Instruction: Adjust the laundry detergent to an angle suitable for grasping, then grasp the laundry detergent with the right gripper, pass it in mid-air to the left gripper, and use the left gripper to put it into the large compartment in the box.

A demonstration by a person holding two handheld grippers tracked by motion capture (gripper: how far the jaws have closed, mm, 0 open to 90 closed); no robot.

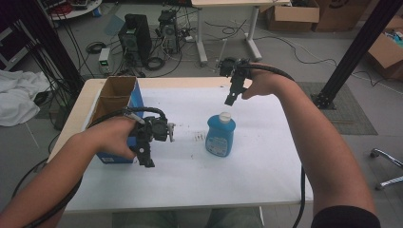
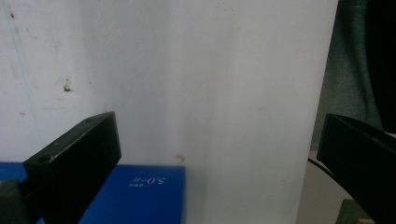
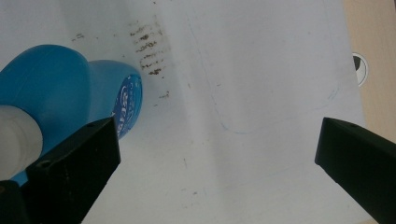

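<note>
At left of the high view, an open box (image 1: 115, 111) stands on the white surface (image 1: 266, 166). The left tongs (image 1: 145, 158) hang just beside it, jaws wide, holding nothing. At centre stands the blue bottle (image 1: 221, 135). The right tongs (image 1: 231, 99), above its white cap (image 1: 224, 115), gape empty.

a blue bottle (image 1: 220, 137) is standing upright near the middle of the white table (image 1: 266, 161), its white cap (image 1: 225, 116) closed on top. a label is covering its front. in my right gripper view it is showing from above (image 3: 56, 88), rounded blue shoulders sloping away from the cap, with small brown marks lying on the table just beside it.
</note>
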